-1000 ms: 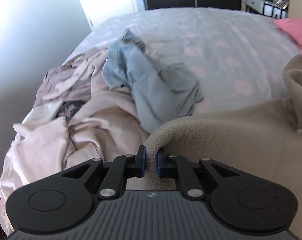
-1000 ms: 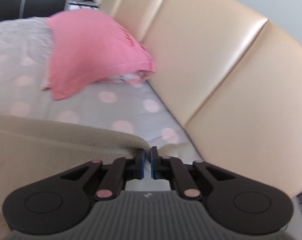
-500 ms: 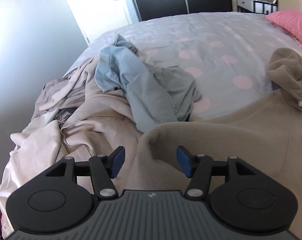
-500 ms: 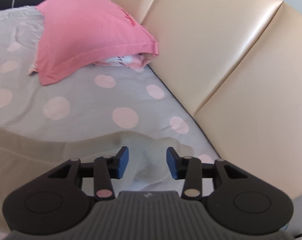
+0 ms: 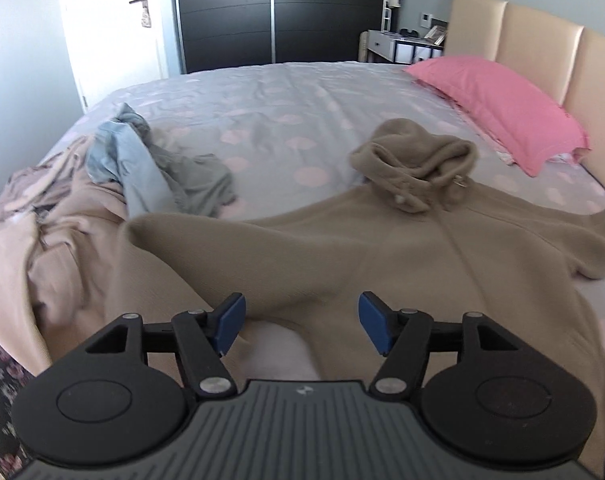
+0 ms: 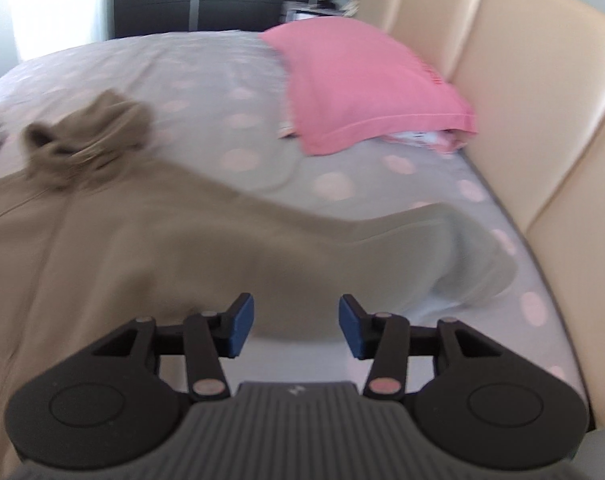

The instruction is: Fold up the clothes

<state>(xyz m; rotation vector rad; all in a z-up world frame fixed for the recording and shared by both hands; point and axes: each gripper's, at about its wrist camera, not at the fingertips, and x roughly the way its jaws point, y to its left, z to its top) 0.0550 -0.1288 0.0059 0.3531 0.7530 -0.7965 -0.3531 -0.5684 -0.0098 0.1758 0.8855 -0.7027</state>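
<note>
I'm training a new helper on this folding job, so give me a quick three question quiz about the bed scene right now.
1. True or false: the left tool is shut on the beige hooded fleece.
2. Which lies nearest the headboard? A) blue-grey garment B) pink pillow C) pale pink clothes pile
3. Fill in: the fleece's hood lies bunched at the ___ end of the garment, away from both tools.

Key: 1. False; both it and the right tool are open, holding nothing. 2. B. 3. Far.
</note>
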